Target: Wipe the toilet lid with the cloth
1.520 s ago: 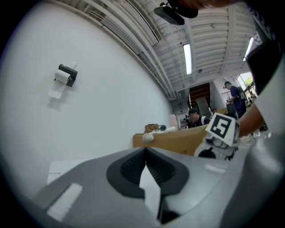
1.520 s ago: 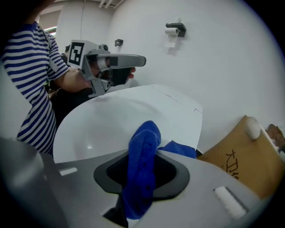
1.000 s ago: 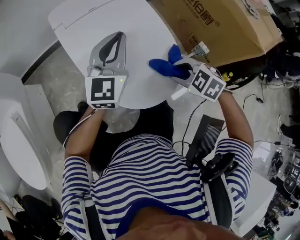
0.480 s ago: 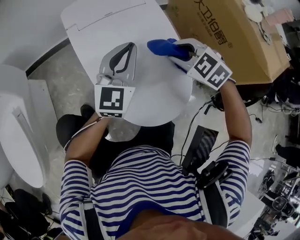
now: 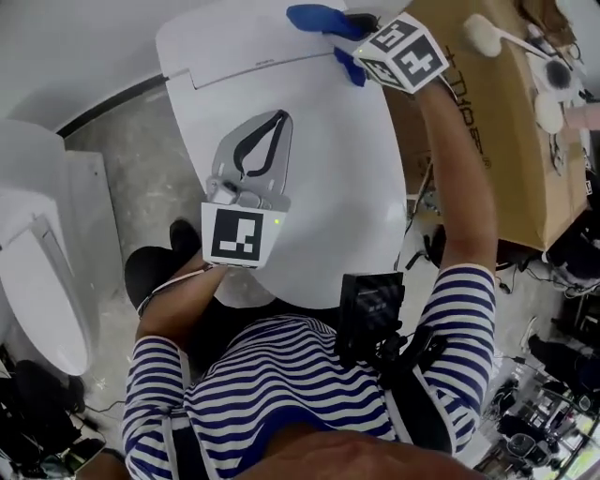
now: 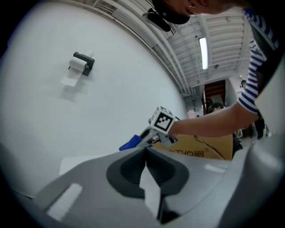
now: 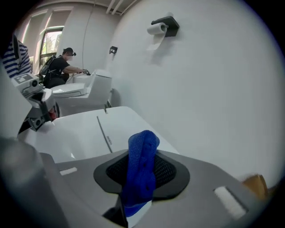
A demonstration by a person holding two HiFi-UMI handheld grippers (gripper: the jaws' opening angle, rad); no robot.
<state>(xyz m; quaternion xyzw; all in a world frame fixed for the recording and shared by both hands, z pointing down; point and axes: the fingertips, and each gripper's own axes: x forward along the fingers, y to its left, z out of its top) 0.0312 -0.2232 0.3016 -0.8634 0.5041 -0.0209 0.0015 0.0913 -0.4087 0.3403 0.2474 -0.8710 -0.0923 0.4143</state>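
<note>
The cardboard box (image 5: 497,141) stands at 2 o'clock, its contents unseen. Your right gripper (image 5: 354,33) grips the cloth (image 5: 317,18) at 12 o'clock of the toilet lid (image 5: 337,187); your left gripper (image 5: 278,122) is clenched and empty.

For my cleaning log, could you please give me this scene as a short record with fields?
Left tongs: shut, empty, over the lid's middle
Right tongs: shut on the cloth
Cloth: blue, at the lid's far right corner
Lid: white, closed
Box: cardboard, right of the lid
Cloth touching lid: cannot tell
</note>
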